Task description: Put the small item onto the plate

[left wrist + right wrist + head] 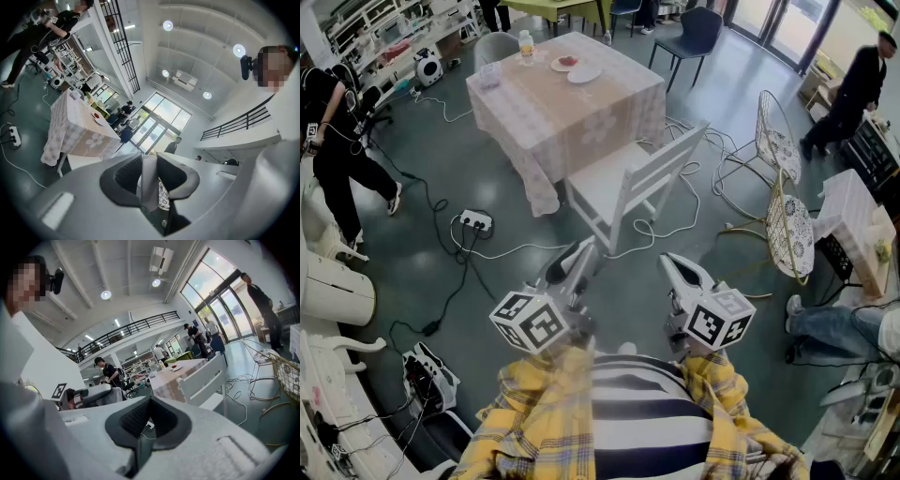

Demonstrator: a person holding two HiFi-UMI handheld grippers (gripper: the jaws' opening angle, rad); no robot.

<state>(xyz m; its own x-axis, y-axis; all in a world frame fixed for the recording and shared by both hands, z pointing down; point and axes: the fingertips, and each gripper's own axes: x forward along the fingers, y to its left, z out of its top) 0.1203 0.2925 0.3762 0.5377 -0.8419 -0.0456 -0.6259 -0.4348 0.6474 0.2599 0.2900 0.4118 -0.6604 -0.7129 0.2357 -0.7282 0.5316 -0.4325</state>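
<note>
A table with a pale checked cloth [581,112] stands far ahead of me. On it are two white plates [584,73], one of them carrying a small red item [568,61]. Both grippers are held at chest height, well short of the table. My left gripper [578,255] points level, and a narrow gap shows between its pads with nothing in it. In the left gripper view [149,176] the table [79,136] and the plate [100,121] lie far off at the left. My right gripper [680,270] is shut and empty; its pads meet in the right gripper view [149,404].
A white wooden chair [628,183] stands between me and the table. Cables and a power strip [475,221] lie on the floor at the left. Two wire chairs [787,225] stand at the right. A bottle [525,45] is on the table. People stand at the left [337,141] and far right [848,89].
</note>
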